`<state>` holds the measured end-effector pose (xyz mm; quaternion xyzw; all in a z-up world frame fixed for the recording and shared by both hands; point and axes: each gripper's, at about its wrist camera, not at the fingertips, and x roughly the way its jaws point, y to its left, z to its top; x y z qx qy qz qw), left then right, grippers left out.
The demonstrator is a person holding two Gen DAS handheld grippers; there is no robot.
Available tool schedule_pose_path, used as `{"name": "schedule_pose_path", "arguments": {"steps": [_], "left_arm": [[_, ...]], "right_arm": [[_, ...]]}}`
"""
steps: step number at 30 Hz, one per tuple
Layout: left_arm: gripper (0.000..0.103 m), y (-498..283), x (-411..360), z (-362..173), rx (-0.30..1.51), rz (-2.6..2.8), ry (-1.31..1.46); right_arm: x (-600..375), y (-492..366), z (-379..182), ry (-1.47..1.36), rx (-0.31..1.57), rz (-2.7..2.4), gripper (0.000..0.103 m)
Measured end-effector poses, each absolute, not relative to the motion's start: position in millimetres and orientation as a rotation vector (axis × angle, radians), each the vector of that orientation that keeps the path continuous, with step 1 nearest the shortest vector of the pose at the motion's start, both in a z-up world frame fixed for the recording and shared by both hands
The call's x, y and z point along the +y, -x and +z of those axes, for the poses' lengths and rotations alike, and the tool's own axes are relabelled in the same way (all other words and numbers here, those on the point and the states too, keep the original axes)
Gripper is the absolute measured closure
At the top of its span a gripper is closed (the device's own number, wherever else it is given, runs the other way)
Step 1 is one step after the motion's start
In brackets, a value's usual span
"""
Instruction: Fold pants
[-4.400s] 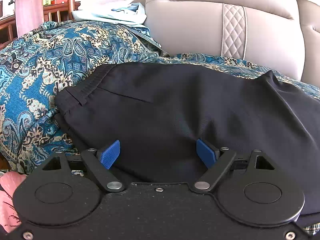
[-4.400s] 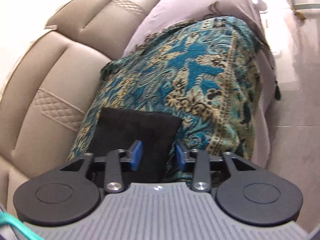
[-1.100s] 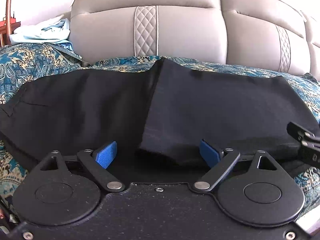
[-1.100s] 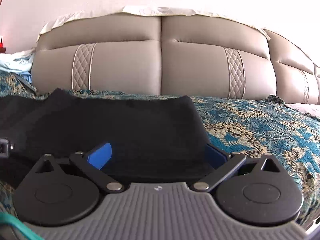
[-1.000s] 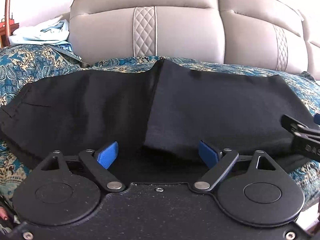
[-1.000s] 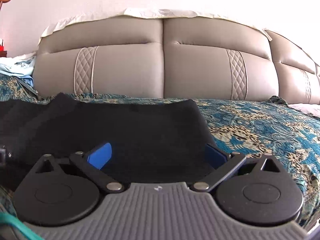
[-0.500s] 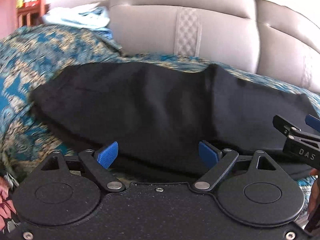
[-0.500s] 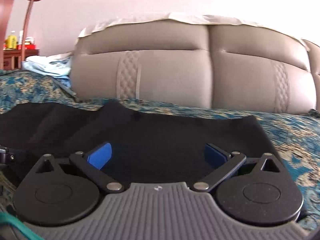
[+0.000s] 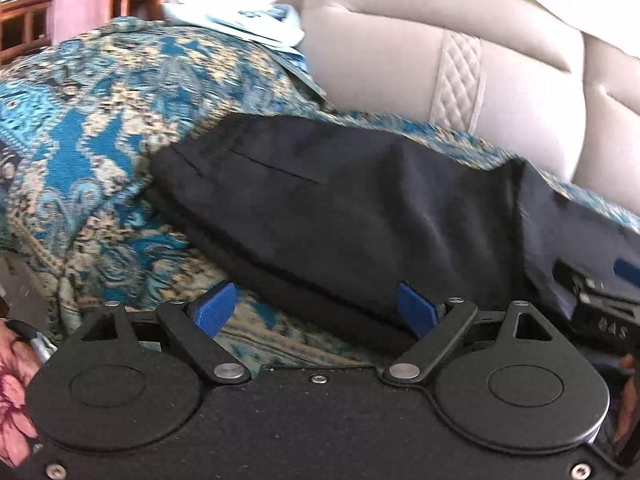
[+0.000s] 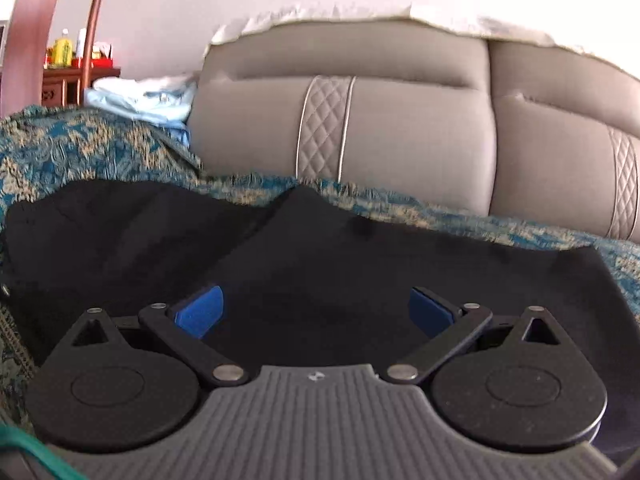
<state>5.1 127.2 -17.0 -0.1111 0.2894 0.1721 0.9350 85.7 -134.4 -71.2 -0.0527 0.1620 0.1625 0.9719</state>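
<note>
The black pants (image 9: 360, 216) lie on the bed (image 9: 92, 152), on its blue patterned cover, close to the padded headboard (image 10: 400, 128). They stretch sideways along the front edge of the bed. The waist end points to the left side. The legs already look laid one on top of the other, so the pants make one long flat strip. I think that first fold is done.

A ridge runs across the strip near its middle, like a fold, but I cannot tell how many layers are there. The strip is still long, so I think it still needs folding end to end, maybe more than once, to make a small neat pile.

The left tool (image 9: 316, 308) has its blue pads wide apart and holds nothing. One pad is over the cover and the other is at the near edge of the pants. The right tool (image 10: 316, 312) is also wide open and empty, with the dark cloth in front of it. Neither tool pinches the pants, so a new grip has to come first.
</note>
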Motion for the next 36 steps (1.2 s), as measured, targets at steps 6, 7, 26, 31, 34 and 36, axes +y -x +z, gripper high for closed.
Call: {"name": "schedule_pose_path", "arguments": {"steps": [6, 7, 26, 31, 34, 36], "left_arm": [[0.015, -6, 170, -17, 0.585, 0.435, 0.343], [0.015, -8, 175, -17, 0.584, 0.449, 0.360], [0.020, -65, 237, -26, 0.641, 0.584, 0.468], [0.009, -74, 240, -28, 0.658, 0.589, 0.460], [0.004, -79, 244, -30, 0.667, 0.581, 0.457], [0.002, -82, 244, -31, 0.680, 0.590, 0.443]], "right_arm": [[-132, -90, -74, 0.129, 0.386, 0.361, 0.000], [-131, -90, -75, 0.133, 0.388, 0.364, 0.000], [-129, -89, -77, 0.151, 0.383, 0.381, 0.000], [-129, -89, -77, 0.151, 0.383, 0.381, 0.000], [-129, -89, -77, 0.152, 0.383, 0.380, 0.000], [-129, -89, -76, 0.151, 0.383, 0.380, 0.000]]}}
